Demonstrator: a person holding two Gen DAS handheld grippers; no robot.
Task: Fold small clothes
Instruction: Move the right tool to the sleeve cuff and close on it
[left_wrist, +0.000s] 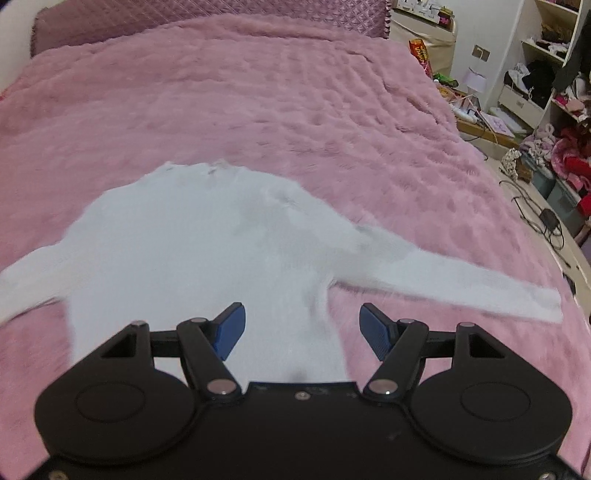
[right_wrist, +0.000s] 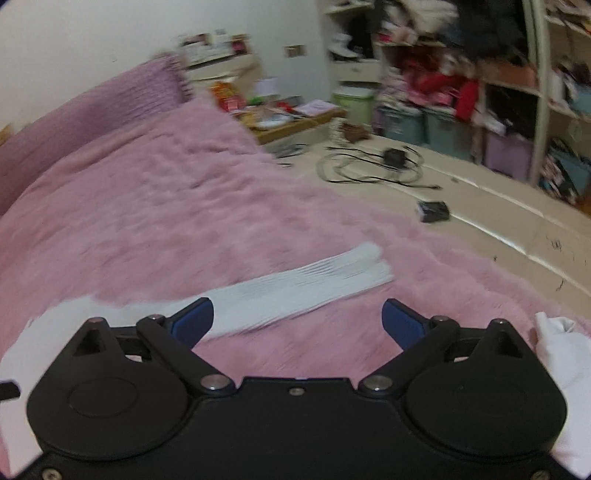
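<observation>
A small white long-sleeved sweater (left_wrist: 199, 251) lies flat on the pink fluffy blanket (left_wrist: 258, 110), both sleeves spread out. My left gripper (left_wrist: 301, 330) hovers open over the sweater's lower body, blue pads wide apart and nothing between them. The right sleeve (left_wrist: 461, 284) stretches toward the bed's right edge. In the right wrist view that ribbed sleeve (right_wrist: 306, 284) lies just ahead of my right gripper (right_wrist: 297, 321), which is open and empty above the blanket (right_wrist: 147, 206). Another white cloth (right_wrist: 565, 362) shows at the right edge of this view.
Beyond the bed's right edge is a cream floor with black cables (right_wrist: 369, 166), a charger brick (right_wrist: 395, 155) and a small black box (right_wrist: 434, 211). Cluttered shelves (right_wrist: 517, 92) and storage bins line the wall. A quilted pink headboard (left_wrist: 207, 18) stands at the far end.
</observation>
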